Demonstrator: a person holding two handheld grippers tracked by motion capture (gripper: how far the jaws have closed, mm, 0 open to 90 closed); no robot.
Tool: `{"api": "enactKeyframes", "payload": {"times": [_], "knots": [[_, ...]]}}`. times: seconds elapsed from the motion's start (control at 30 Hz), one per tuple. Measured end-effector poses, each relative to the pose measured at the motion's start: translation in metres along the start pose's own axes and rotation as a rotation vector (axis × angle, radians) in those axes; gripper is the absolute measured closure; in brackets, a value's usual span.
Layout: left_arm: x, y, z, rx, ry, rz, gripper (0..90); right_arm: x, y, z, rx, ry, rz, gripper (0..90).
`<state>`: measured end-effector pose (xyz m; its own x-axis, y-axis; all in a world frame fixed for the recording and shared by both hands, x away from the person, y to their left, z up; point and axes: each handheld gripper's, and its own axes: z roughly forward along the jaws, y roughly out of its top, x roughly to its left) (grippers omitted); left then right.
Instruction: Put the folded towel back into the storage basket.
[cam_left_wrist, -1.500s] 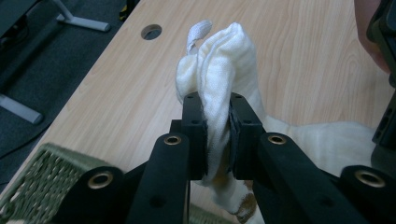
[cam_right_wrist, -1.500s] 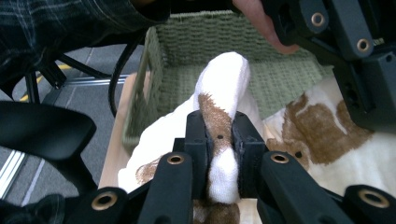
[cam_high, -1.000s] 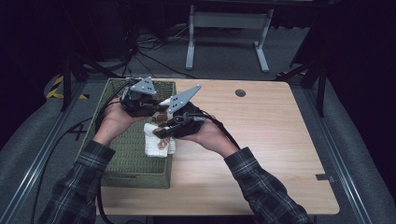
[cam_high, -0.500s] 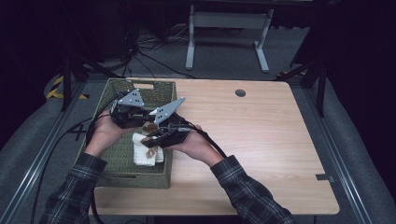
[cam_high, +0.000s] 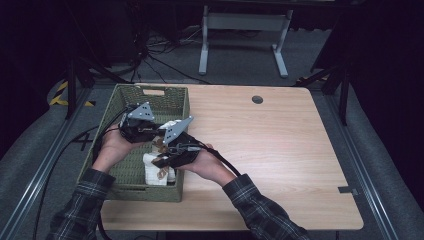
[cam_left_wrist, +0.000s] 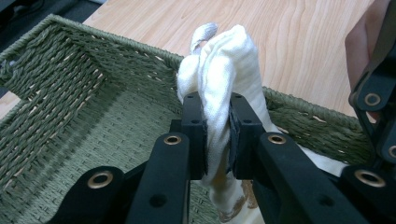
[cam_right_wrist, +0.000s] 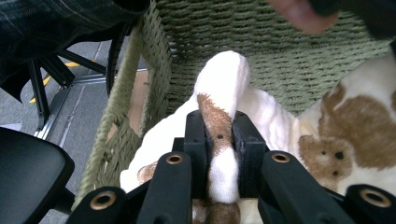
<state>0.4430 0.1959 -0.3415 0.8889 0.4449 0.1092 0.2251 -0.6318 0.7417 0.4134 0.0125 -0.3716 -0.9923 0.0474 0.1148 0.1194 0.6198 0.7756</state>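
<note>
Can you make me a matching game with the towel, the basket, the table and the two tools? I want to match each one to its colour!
Things:
1. towel
2. basket
3. table
4. left tool and right tool

Colours:
a. green woven
b. black
c. cream with brown bears
d. light wood

Pairs: 1-c, 2-a, 3-d, 4-b

Both hands travel from above the table edge toward the lower left of the frame. The left gripper (cam_high: 145, 131) and right gripper (cam_high: 167, 150) now sit lower inside the green basket (cam_high: 176, 104), and the white towel (cam_high: 159, 170) lies deeper in it.
</note>
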Motion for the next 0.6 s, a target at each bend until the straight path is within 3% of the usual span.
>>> {"api": "enactKeyframes", "payload": {"times": [0.13,0.4,0.6], "knots": [[0.000,0.000,0.001,0.001,-0.005,-0.007,79.7,0.000,-0.005,0.003,0.011,-0.001,0.011,77.0],[0.001,0.000,0.003,0.004,-0.006,-0.009,79.7,-0.001,-0.008,0.004,0.036,-0.036,0.011,55.9],[0.004,0.001,0.001,-0.003,0.006,-0.034,79.7,-0.004,-0.006,-0.008,0.025,-0.079,0.012,46.0]]}}
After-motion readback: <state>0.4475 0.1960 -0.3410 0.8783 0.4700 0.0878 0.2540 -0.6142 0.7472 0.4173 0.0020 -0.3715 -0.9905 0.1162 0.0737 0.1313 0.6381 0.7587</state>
